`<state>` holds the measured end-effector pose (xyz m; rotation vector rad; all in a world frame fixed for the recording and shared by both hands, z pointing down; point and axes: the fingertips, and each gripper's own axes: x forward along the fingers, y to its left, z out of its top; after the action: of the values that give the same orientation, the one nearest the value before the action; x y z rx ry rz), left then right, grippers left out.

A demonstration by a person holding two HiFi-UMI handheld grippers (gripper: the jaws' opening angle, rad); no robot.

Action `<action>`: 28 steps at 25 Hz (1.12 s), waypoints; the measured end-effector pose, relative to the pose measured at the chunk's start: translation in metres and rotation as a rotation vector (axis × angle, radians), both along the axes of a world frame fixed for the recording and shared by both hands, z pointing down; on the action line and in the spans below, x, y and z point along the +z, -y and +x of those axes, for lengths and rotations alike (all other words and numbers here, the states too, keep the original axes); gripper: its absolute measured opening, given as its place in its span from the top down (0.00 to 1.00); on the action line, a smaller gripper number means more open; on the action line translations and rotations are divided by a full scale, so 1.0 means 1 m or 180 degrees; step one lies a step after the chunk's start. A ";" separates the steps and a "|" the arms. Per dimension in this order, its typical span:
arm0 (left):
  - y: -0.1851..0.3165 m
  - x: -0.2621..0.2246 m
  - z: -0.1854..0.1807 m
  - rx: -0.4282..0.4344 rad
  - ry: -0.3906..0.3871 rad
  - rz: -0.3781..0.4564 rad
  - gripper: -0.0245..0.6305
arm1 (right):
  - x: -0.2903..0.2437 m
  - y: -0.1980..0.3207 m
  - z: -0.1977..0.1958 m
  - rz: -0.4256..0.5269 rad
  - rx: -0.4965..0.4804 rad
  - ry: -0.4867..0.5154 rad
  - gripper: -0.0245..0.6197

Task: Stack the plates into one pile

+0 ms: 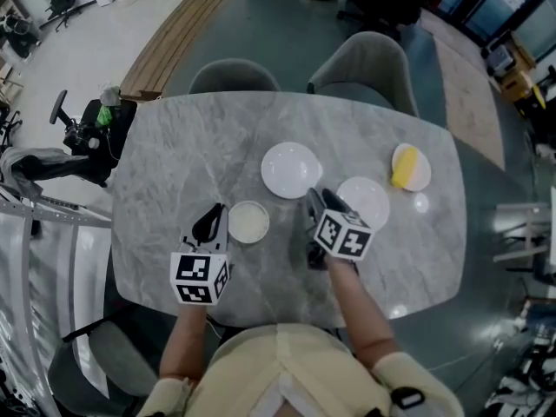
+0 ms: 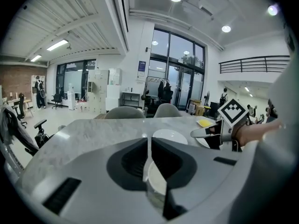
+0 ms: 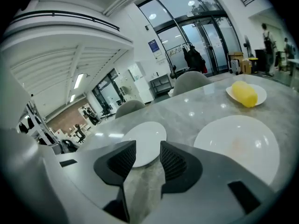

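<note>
— Plates first: where does each one lie, and why does your left hand have that one?

— Four lie apart on the marble table [image 1: 174,146]. Your left gripper [image 1: 211,220] is clamped tight on the near rim of the small plate [image 1: 248,222], the leftmost of the four. Its own view shows the thin pale edge pinched between the jaws and the rest of the plate below them. It is the smallest, so I judge you grip it by the rim to carry it onto a wider plate, not to build on it.

— And your right gripper?

— Your right gripper [image 1: 314,200] has its jaws spread about as wide as they go, with only bare marble between them. It points at the near edge of the middle plate [image 3: 145,141], which lies just beyond the tips, not touching. That wide gap reads to me as readiness for a rim lying flat on the table.

— The other two?

— The right plate [image 3: 238,141] lies just beside that gripper, empty and flat. The far plate [image 3: 259,94] lies well apart and carries a yellow object [image 3: 245,93]. I judge you cannot stack anything on it while that sits there, so it would go on top or wait.
</note>
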<state>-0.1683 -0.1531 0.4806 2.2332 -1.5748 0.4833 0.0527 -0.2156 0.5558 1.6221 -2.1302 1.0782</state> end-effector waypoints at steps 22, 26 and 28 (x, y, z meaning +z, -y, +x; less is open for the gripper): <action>0.019 0.029 -0.032 0.0144 -0.0279 -0.0098 0.96 | 0.049 0.040 0.001 -0.0446 0.0604 -0.0649 0.74; 0.018 0.034 -0.041 0.0144 -0.0326 -0.0144 0.96 | 0.050 0.040 0.003 -0.0414 0.0625 -0.0815 0.76; 0.018 0.034 -0.043 0.0148 -0.0348 -0.0151 0.96 | 0.047 0.040 0.005 -0.0395 0.0655 -0.0771 0.77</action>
<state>-0.2116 -0.1709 0.5142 2.2253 -1.4448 0.4001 0.0574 -0.2554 0.6029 1.8382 -1.7407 0.9902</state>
